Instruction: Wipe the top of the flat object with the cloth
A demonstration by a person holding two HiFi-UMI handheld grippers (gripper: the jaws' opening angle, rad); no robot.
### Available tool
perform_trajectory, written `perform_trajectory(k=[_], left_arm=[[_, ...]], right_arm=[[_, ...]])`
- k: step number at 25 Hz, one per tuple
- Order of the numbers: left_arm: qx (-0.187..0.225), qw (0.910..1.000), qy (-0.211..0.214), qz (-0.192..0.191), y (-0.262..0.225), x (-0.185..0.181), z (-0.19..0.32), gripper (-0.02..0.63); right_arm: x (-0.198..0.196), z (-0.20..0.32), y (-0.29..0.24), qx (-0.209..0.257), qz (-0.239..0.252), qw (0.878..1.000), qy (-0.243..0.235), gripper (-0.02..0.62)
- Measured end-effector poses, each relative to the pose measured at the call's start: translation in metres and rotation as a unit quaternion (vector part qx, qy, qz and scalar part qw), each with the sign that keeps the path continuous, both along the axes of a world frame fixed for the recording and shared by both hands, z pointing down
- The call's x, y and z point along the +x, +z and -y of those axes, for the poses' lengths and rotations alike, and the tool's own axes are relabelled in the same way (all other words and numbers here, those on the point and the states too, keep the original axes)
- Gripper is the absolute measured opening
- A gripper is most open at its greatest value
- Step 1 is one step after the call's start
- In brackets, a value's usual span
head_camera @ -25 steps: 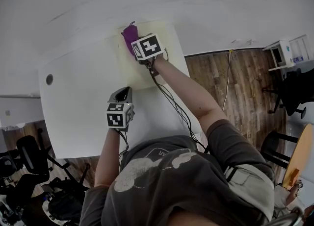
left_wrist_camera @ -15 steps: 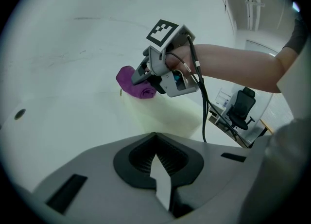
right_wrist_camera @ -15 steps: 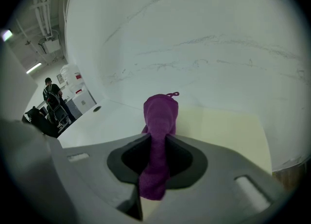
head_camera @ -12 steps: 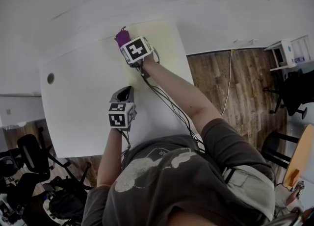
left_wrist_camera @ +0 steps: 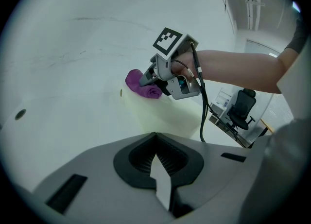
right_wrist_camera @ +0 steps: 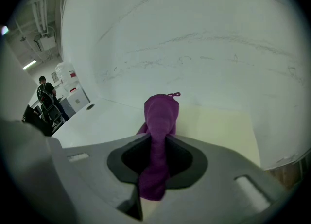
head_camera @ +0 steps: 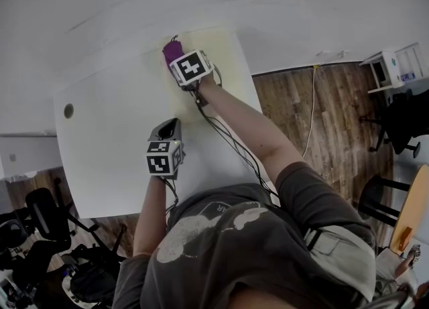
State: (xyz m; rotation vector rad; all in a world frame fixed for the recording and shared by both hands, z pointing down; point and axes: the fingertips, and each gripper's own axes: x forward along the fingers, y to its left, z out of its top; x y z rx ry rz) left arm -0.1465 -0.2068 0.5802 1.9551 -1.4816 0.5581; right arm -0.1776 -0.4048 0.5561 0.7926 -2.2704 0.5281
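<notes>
Pale yellow flat board (head_camera: 231,59) lies on the wide white counter (head_camera: 107,147), pushed up to the far edge by the white wall, and takes up the counter's right end in front of me. My right arm reaches out across the board. My right gripper (head_camera: 179,58) sits low over its far left corner, marker cube on top. My left gripper (head_camera: 169,125) is well back from there, over bare counter near the board's near left corner; its fingers (left_wrist_camera: 141,157) are pressed together with nothing between them. The small purple cloth (right_wrist_camera: 162,113) is pinched between my right fingers (right_wrist_camera: 187,157). A strip of it runs back through the grip, and the bunched front end pokes out ahead. There it rests on the board's far left corner, a little loop of thread at its tip.
</notes>
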Motion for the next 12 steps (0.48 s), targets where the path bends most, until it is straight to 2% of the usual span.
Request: perform_trajectory(k=[12], left_arm=[[0.001, 1.0, 0.0, 0.002, 0.0, 0.002, 0.002, -0.003]], right_arm=[[0.067, 0.024, 0.009, 0.003, -0.022, 0.998, 0.05, 0.074]])
